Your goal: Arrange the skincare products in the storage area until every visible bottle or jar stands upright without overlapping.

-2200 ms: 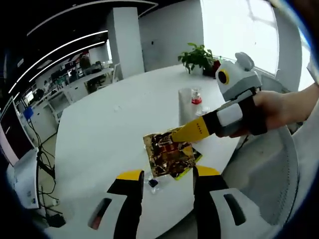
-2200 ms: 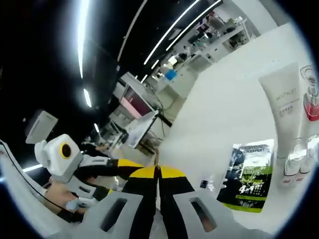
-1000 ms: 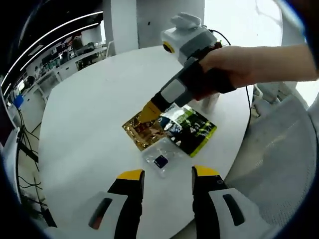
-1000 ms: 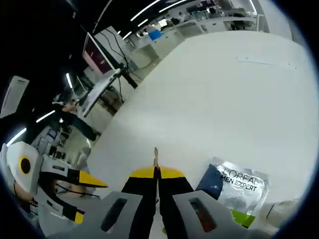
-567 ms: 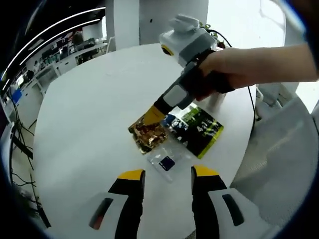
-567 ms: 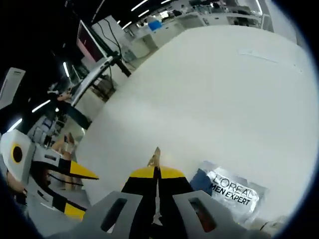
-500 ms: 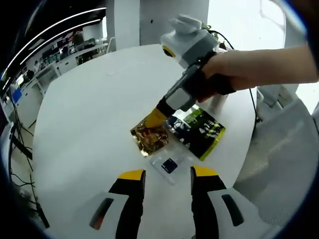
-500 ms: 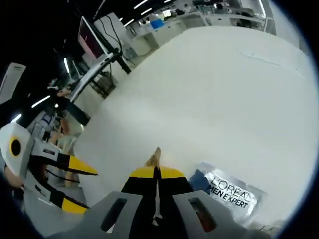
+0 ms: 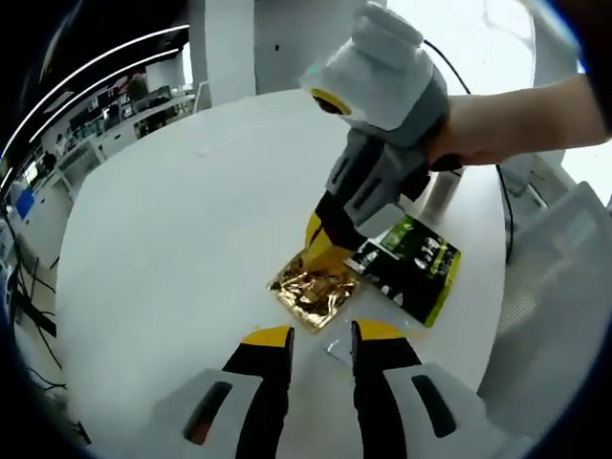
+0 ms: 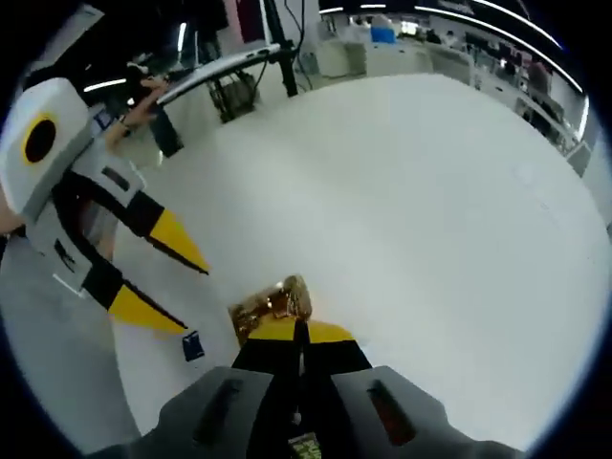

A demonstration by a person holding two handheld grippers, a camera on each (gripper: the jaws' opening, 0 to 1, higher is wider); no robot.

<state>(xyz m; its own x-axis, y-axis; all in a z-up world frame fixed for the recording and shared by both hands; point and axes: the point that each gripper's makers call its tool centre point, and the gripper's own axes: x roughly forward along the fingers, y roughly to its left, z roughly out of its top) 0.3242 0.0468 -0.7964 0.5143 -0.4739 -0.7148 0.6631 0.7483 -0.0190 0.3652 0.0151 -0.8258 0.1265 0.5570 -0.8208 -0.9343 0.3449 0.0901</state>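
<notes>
You have brought the gold foil sachet (image 9: 314, 287) down: a couple of seconds ago it hung in the air from your right gripper (image 9: 320, 251), and now it lies flat on the white table (image 9: 172, 220), with its far edge pinched between that gripper's closed jaws, as the right gripper view also shows with the sachet (image 10: 271, 304) poking out just past the shut yellow tips. It rests just beside the dark green-and-black packet (image 9: 409, 268), their near edges touching or very nearly so (I cannot tell whether one corner laps the other). Your left gripper (image 9: 320, 337) has moved in closer than it was, jaws parted and empty, hovering just short of the sachet, with a small clear sachet (image 9: 337, 348) peeking between its tips; in the right gripper view the left gripper (image 10: 153, 268) shows spread wide near a tiny blue-marked sachet (image 10: 192, 346). A pale tube (image 9: 442, 191) stands upright behind your right hand (image 9: 497, 120). For the task, this reads as the sachet being set in its place, flat and visible, so I judge the next call is to let go cleanly without dragging it onto the packet, then check the bottles and tubes farther along
</notes>
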